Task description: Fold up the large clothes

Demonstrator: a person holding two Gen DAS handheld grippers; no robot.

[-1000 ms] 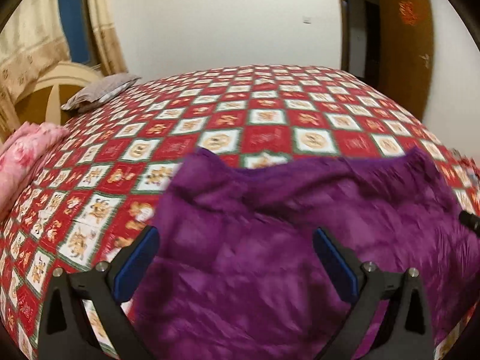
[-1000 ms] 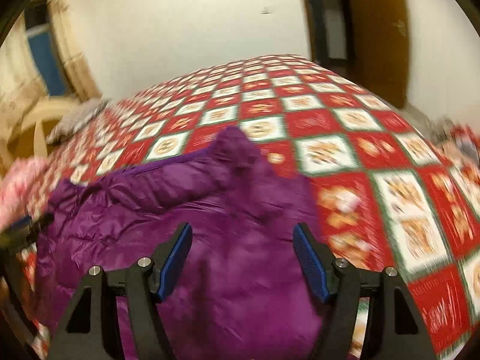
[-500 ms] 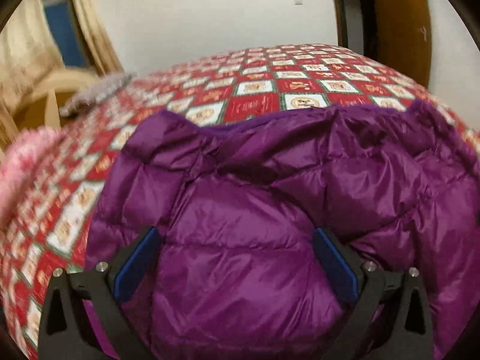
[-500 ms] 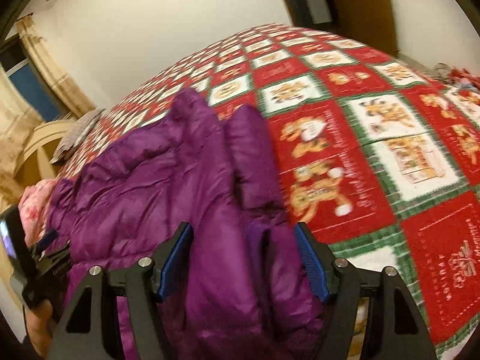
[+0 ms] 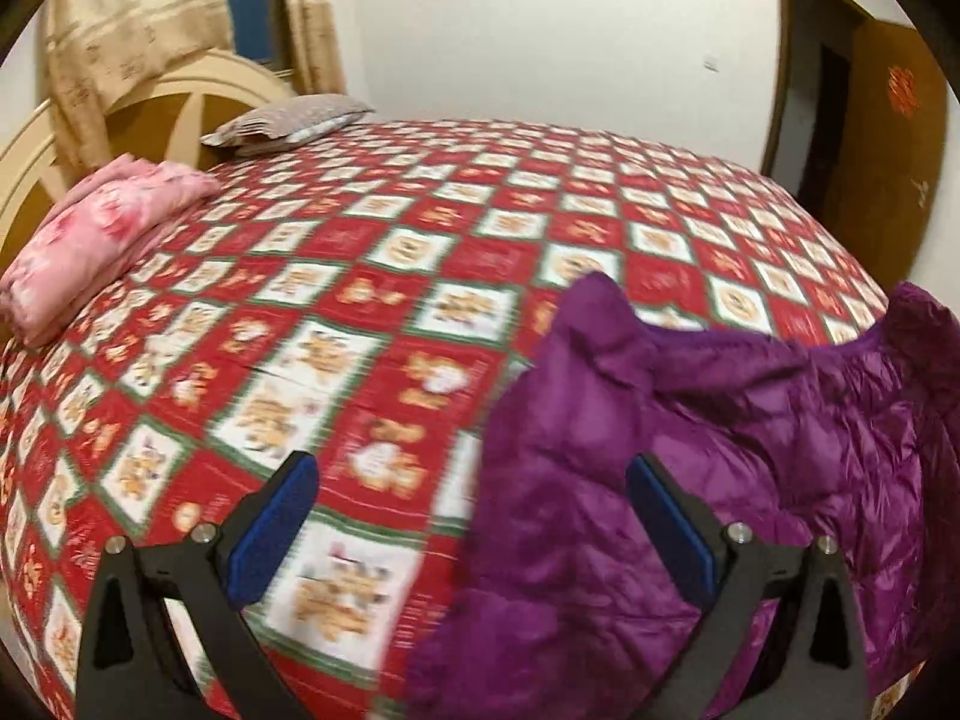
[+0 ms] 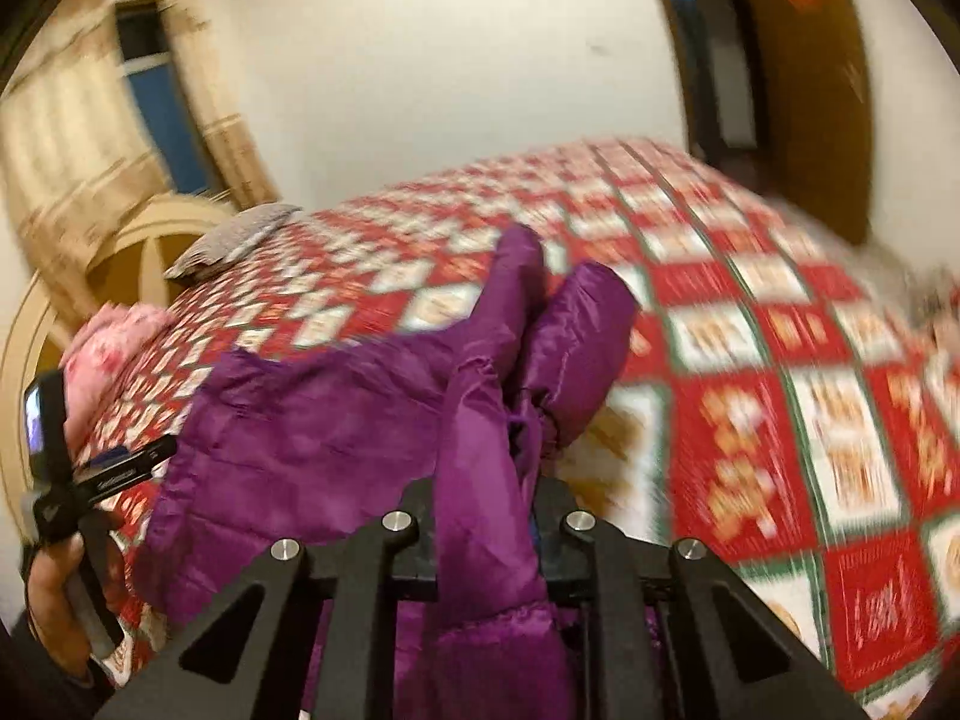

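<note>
Raised since the earlier frame, right gripper (image 6: 486,534) is closing on purple jacket (image 6: 360,444) fabric; only the left view shows left gripper (image 5: 474,528) wide open, empty, above bed (image 5: 372,276) near pink blanket (image 5: 102,234).

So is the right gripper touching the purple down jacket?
Touching. The right wrist view shows the right gripper closing on a fold of the purple down jacket, fabric pinched between its jaws.

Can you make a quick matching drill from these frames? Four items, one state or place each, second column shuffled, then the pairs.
Column 1:
1. left tool
2. right tool
3. pink blanket
4. grey pillow

Column 2:
A. lying by the headboard, beyond the pink bundle
B. jaws wide apart, nothing pinched
C. folded at the bed's left edge
D. closing on a fold of the purple jacket

Pairs: 1-B, 2-D, 3-C, 4-A
</note>
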